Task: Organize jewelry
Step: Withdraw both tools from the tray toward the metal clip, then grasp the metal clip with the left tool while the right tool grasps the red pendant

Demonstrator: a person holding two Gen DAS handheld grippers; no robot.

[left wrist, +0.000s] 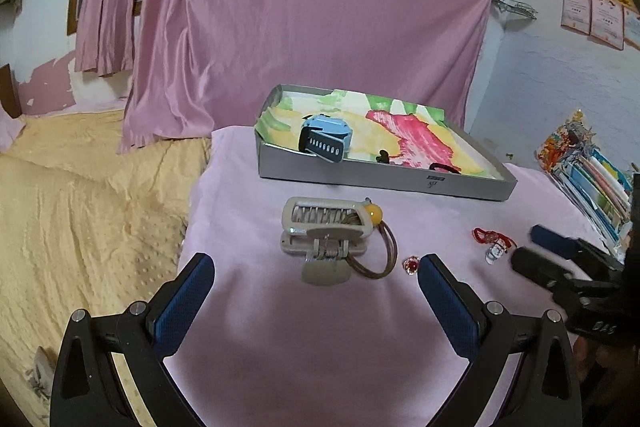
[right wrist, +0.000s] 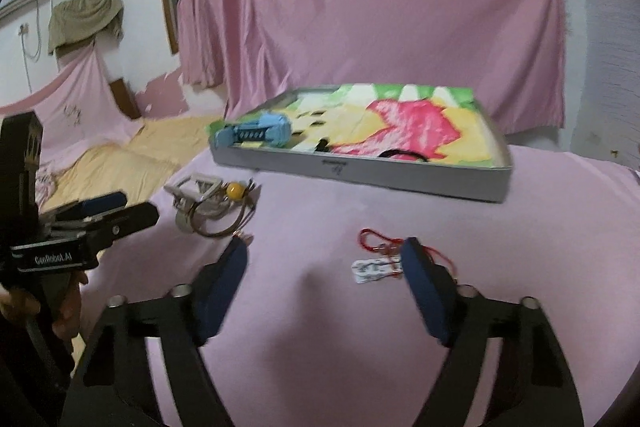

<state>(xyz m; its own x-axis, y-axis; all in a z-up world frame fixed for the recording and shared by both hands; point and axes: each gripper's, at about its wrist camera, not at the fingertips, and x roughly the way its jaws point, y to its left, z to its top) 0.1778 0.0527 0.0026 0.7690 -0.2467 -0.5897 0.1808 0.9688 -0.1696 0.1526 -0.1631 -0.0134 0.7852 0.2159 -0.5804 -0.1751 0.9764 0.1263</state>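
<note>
Nearest to us in the left wrist view stood our left gripper (left wrist: 316, 275), its blue pads spread wide and holding nothing, held low over the near part of the pink cloth (left wrist: 248, 307) that covers the table. We judged it was opened that wide to straddle the beige hair clip (left wrist: 324, 231), which lay just ahead of the fingers with a brown hair tie (left wrist: 382, 259) looped against it. A small red bead (left wrist: 411, 264) lay just beside the right finger. Toward the far edge sat the grey tray (left wrist: 384, 183), lined with bright paper, and a blue watch (left wrist: 325, 139) already rested in its left corner, which is presumably where the loose pieces belong.

From the right wrist view, our right gripper (right wrist: 326, 259) was likewise wide open and empty, tilted down over the near right part of the cloth. A red cord charm (right wrist: 380, 259) lay between its fingers, touching or nearly touching the right pad (right wrist: 424, 287); blur kept us from telling which. We took this as lining up for a pinch. The hair clip (right wrist: 198, 201) lay off toward the left edge, near the left gripper (right wrist: 116, 211), and the tray (right wrist: 360, 171) stood beyond.
</note>
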